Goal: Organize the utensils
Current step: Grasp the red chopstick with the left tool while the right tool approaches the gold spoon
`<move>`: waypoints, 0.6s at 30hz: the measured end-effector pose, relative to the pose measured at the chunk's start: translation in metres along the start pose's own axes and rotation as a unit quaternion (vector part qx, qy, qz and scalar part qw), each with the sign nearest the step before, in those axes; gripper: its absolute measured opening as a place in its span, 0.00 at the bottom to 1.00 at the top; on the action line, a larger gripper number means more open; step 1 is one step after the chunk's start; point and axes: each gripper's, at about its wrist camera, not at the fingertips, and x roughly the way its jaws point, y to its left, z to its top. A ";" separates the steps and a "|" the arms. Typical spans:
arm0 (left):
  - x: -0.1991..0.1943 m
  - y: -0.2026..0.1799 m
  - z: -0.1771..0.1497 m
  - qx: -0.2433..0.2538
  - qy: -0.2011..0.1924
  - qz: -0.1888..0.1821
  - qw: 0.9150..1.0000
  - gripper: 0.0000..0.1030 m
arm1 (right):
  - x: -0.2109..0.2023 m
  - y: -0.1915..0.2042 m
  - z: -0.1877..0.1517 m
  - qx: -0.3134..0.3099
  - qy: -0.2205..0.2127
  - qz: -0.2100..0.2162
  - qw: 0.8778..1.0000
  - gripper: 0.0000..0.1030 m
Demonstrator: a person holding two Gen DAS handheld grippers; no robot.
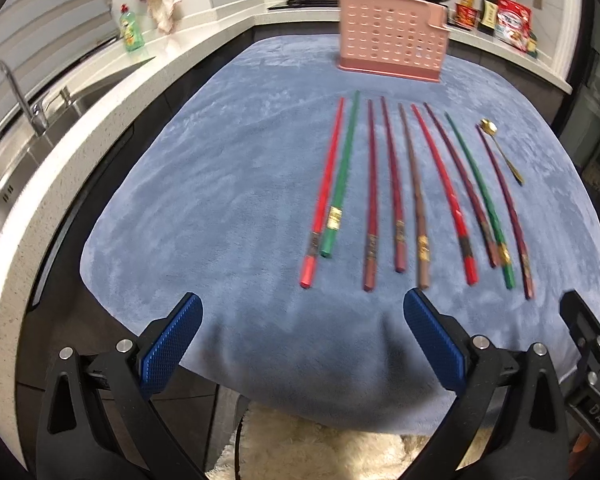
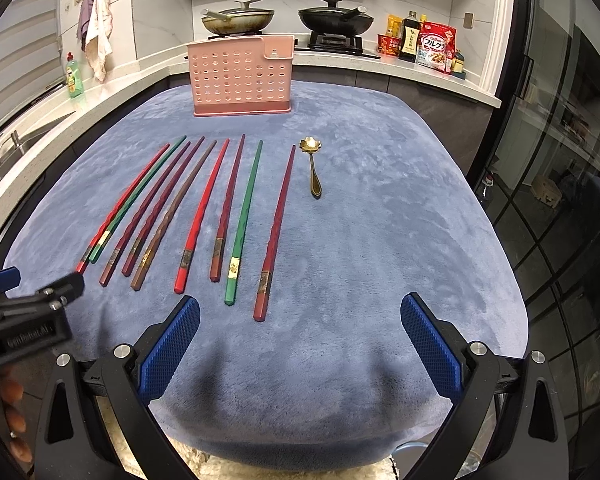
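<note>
Several chopsticks, red, green, maroon and brown, lie side by side on the blue cloth (image 2: 360,240); a green one (image 2: 244,220) and a maroon one (image 2: 276,228) are at the row's right. A small gold spoon (image 2: 312,164) lies right of them. A pink perforated utensil holder (image 2: 240,80) stands at the far side, also in the left wrist view (image 1: 392,40). My left gripper (image 1: 302,304) is open and empty above the near edge, left of the chopsticks (image 1: 420,200). My right gripper (image 2: 300,306) is open and empty, near the chopsticks' handle ends.
A sink and tap (image 1: 12,92) sit on the counter to the left, with a green dish-soap bottle (image 2: 75,76). Two pans (image 2: 284,16) stand on the stove behind the holder. Food packets and bottles (image 2: 424,46) are at the back right. A glass door (image 2: 560,160) is to the right.
</note>
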 end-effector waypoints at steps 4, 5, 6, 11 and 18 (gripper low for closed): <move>0.011 0.017 0.009 -0.024 0.004 -0.002 1.000 0.93 | 0.008 -0.005 0.003 0.009 0.005 0.000 1.000 0.93; 0.016 0.021 0.012 -0.028 0.007 -0.001 1.000 0.93 | 0.010 -0.006 0.004 0.010 0.007 0.000 1.000 0.93; 0.019 0.024 0.016 -0.031 0.008 -0.004 0.999 0.93 | 0.012 -0.007 0.005 0.012 0.008 0.001 1.000 0.93; 0.036 0.034 0.027 -0.046 0.014 -0.012 0.999 0.90 | 0.022 -0.009 0.012 0.015 0.013 0.006 1.000 0.93; 0.047 0.035 0.025 -0.029 0.031 -0.021 0.999 0.84 | 0.037 -0.010 0.019 0.018 0.023 0.005 1.000 0.93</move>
